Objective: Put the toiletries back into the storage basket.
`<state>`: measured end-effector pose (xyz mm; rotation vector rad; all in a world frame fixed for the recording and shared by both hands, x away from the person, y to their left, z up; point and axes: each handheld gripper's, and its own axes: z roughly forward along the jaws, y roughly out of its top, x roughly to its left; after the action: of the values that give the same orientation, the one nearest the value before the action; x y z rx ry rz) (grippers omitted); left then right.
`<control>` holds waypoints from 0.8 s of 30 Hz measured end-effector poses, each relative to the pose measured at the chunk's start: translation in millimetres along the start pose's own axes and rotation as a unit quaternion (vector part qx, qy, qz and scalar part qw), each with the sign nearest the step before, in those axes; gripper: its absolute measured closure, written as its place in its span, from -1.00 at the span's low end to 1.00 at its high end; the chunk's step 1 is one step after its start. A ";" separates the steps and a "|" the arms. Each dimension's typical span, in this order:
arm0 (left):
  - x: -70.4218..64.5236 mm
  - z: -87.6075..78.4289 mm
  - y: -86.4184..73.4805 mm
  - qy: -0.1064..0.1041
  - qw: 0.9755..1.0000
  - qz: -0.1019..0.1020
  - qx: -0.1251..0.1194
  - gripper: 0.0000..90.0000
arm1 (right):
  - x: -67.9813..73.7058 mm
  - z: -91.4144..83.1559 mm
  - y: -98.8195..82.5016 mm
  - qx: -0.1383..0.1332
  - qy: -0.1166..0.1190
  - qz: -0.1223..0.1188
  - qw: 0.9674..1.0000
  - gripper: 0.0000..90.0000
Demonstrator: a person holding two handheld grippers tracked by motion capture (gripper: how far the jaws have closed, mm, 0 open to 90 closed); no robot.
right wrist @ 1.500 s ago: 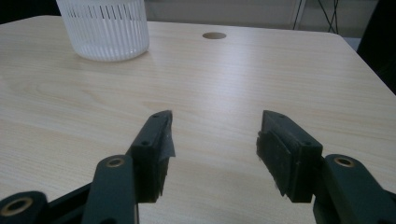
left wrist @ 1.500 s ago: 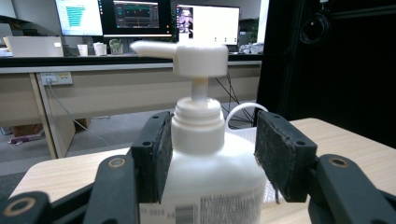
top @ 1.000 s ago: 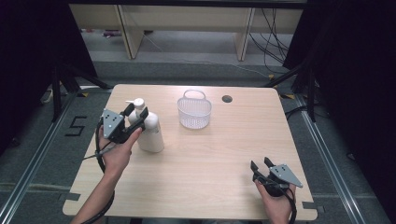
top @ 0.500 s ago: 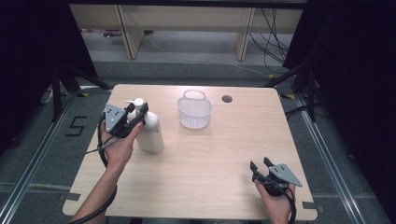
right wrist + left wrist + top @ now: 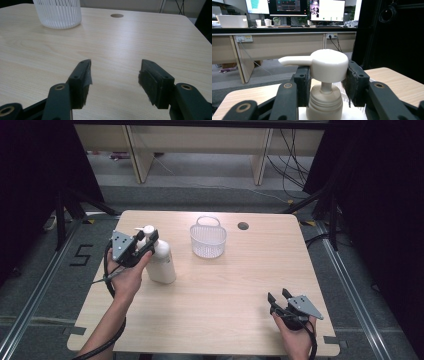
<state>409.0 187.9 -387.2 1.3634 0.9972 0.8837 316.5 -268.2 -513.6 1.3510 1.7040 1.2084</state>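
Note:
A white pump bottle (image 5: 161, 262) stands upright on the left part of the wooden table (image 5: 225, 285). My left gripper (image 5: 148, 236) is at its top, held level. In the left gripper view its jaws have just been closing on the bottle's round pump head (image 5: 329, 66), and both pads now press against the head's sides, so my left gripper (image 5: 327, 82) is shut on it. The spout points left in that view. My right gripper (image 5: 278, 295) rests near the table's front right corner. In its own view my right gripper (image 5: 115, 75) is open, with bare wood between the jaws.
A white ribbed plastic basket (image 5: 208, 240) with a small handle stands behind the table's middle, and the right gripper view has the basket (image 5: 58, 13) at top left. A round cable hole (image 5: 243, 226) lies to its right. Dark curtains flank the table.
The left gripper's jaws have drawn in around the pump head and now clamp it. Bottle and right gripper have kept still.

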 end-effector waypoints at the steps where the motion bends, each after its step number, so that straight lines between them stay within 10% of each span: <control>1: -0.2 -0.9 0.8 0.000 1.000 -0.002 -0.003 0.31 | -0.6 0.1 0.1 -0.001 0.000 -0.004 1.000 -0.04; 24: -13.3 -7.4 23.9 -0.026 0.999 0.006 -0.037 0.32 | -2.6 -0.4 0.6 -0.002 0.003 -0.019 1.000 -0.05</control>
<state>398.8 178.8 -362.3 1.3257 0.9082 0.8808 317.0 -270.8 -513.1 1.3088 1.7228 1.1942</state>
